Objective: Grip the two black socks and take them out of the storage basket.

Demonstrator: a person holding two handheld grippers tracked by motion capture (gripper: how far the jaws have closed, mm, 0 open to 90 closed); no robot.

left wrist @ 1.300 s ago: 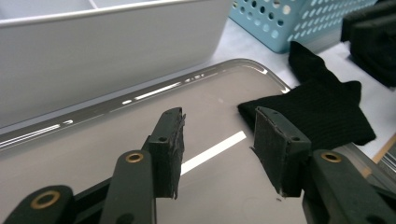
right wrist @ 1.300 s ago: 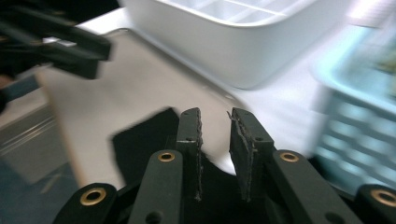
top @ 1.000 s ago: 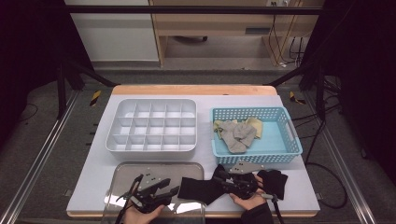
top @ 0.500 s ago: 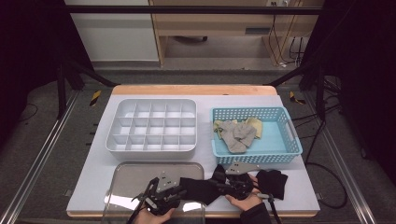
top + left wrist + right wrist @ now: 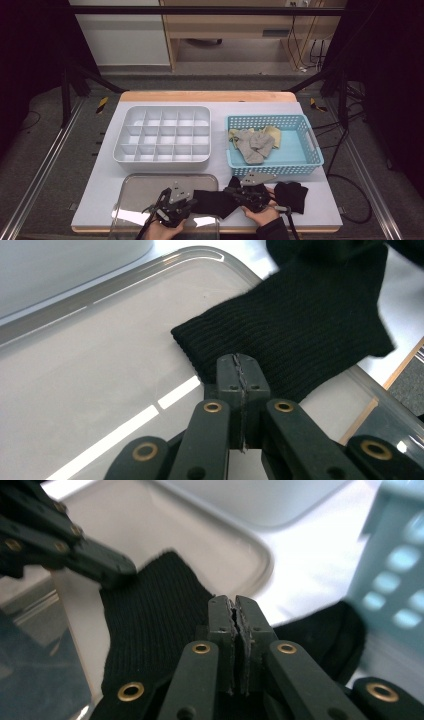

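divided tray (image 5: 162, 134) left of basket (image 5: 305, 159) | socks (image 5: 252, 144) in basket | sock (image 5: 212, 202) seemingly half on lid (image 5: 142, 187)

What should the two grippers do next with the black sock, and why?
Probably lift it together. The left gripper and right gripper have just closed on the black sock, which lies partly on the clear lid, below the divided tray.

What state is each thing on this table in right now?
Black sock: flat, partly on lid, pinched at both ends.
Left gripper: just closed on sock.
Right gripper: just closed on sock.
Divided tray: empty.
Basket: holds pale socks.
Clear lid: lying flat.
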